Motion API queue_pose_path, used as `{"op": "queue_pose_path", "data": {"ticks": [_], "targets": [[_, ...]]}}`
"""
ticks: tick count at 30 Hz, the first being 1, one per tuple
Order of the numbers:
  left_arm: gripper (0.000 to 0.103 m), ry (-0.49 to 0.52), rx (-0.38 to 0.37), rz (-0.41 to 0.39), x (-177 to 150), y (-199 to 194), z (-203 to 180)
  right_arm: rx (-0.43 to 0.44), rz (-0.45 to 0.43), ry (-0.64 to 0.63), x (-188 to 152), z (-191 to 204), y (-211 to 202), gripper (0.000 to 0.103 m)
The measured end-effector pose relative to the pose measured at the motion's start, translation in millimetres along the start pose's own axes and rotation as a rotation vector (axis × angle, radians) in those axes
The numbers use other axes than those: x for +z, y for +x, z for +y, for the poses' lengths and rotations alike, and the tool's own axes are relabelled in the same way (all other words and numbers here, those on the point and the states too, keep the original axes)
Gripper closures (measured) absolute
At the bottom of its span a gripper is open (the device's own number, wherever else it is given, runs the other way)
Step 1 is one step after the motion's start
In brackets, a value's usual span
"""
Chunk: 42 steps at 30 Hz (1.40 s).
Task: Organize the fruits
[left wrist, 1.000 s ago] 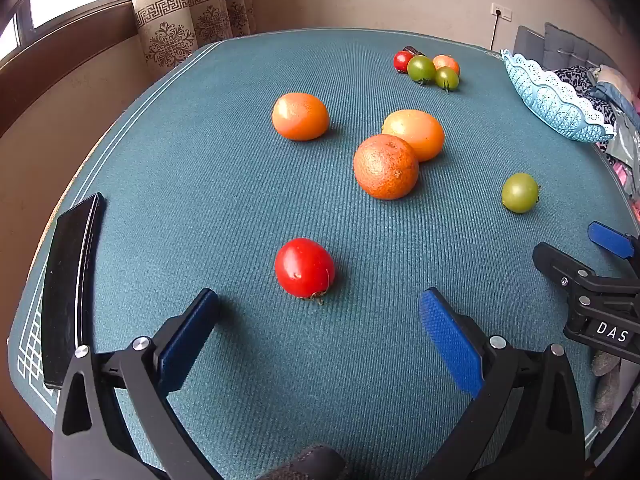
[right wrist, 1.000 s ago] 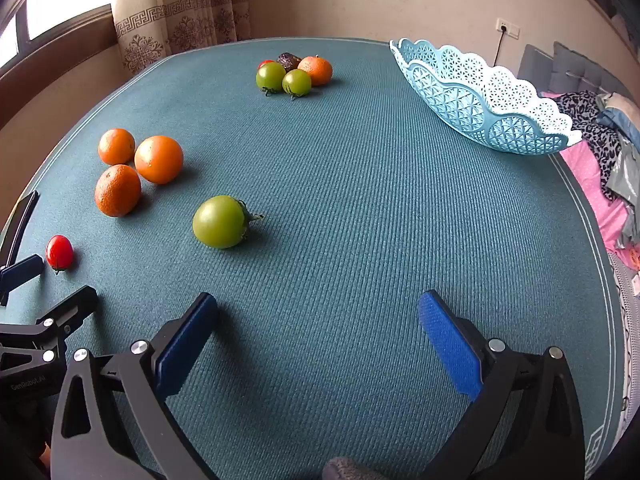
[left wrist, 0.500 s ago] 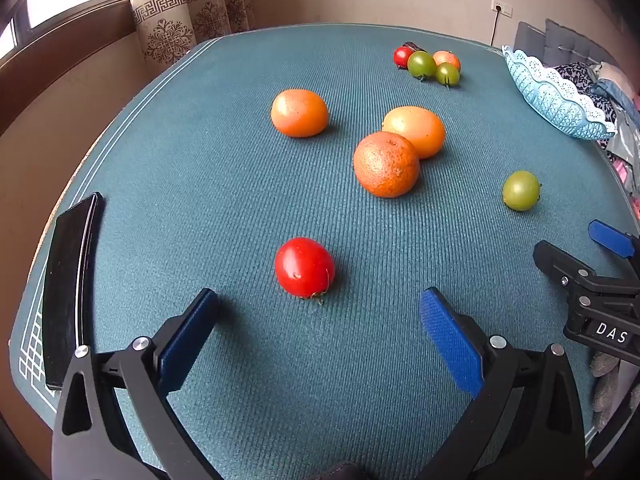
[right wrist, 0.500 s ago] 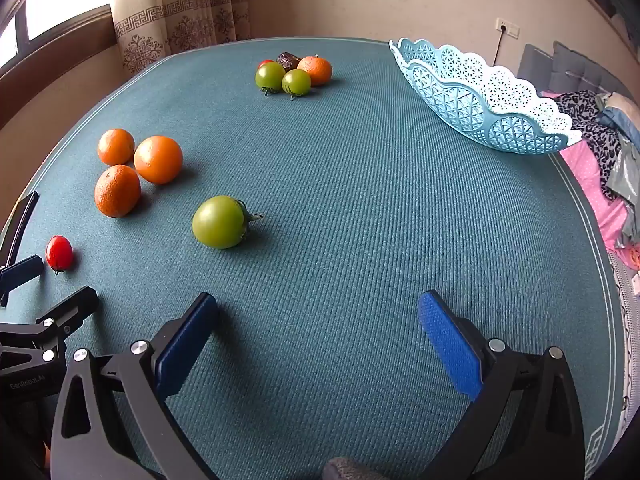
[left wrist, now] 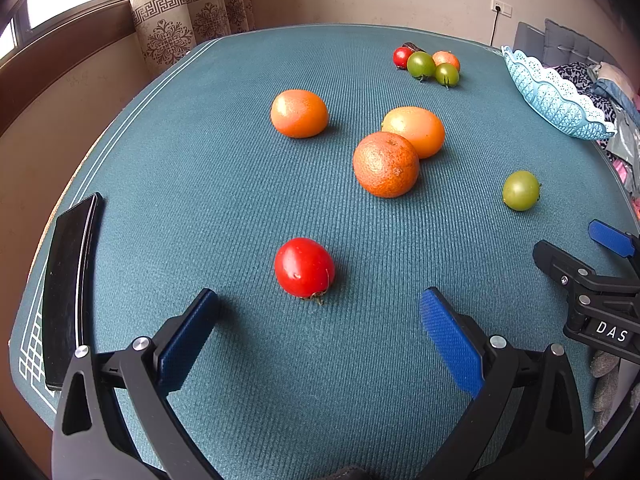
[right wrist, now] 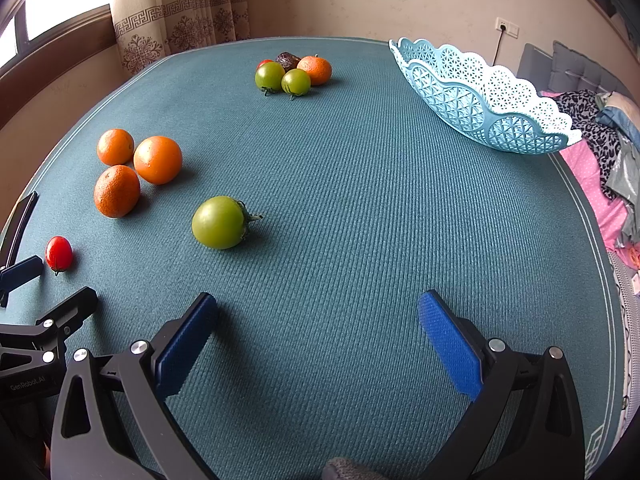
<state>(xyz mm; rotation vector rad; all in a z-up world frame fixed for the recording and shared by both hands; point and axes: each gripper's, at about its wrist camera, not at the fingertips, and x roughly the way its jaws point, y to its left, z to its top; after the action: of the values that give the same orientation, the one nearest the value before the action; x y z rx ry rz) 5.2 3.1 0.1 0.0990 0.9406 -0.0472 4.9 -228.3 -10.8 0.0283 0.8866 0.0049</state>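
Note:
My left gripper [left wrist: 318,300] is open and empty, just short of a red tomato [left wrist: 304,267] on the teal table. Beyond it lie three oranges [left wrist: 386,164], and a green tomato [left wrist: 521,190] lies at the right. My right gripper [right wrist: 318,300] is open and empty over bare cloth, with the green tomato [right wrist: 219,222] ahead to its left. The light blue lattice basket [right wrist: 480,96] stands at the far right. A far cluster [right wrist: 294,72] holds green tomatoes, a small orange, a red tomato and a dark fruit.
A black phone [left wrist: 66,280] lies along the table's left edge. Bedding and clothes [right wrist: 600,120] are piled past the right edge. A curtain [left wrist: 188,20] and a window are behind the table. Each gripper shows at the side of the other's view.
The left wrist view has shifted slightly, with far objects sitting a little higher. The fruits have not moved and both grippers stay open.

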Motion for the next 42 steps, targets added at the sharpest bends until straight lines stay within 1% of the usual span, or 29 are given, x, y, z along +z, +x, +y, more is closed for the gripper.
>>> {"op": "queue_pose_path", "data": {"ticks": [15, 19, 23, 42], "targets": [[0.002, 0.001, -0.002, -0.002, 0.3, -1.1, -0.4, 0.010, 0.007, 0.001, -1.7, -2.1, -0.7, 0.005], [0.002, 0.001, -0.002, -0.002, 0.6, -1.2, -0.3, 0.009, 0.030, -0.011, 2.3, -2.7, 0.4, 0.005], [0.002, 0.001, -0.002, -0.003, 0.3, -1.4, -0.8, 0.028, 0.044, -0.035, 1.4, -2.4, -1.4, 0.005], [0.002, 0.015, 0.005, -0.024, 3.9, -0.7, -11.5, 0.022, 0.038, -0.046, -2.0, -0.9, -4.7, 0.005]]}}
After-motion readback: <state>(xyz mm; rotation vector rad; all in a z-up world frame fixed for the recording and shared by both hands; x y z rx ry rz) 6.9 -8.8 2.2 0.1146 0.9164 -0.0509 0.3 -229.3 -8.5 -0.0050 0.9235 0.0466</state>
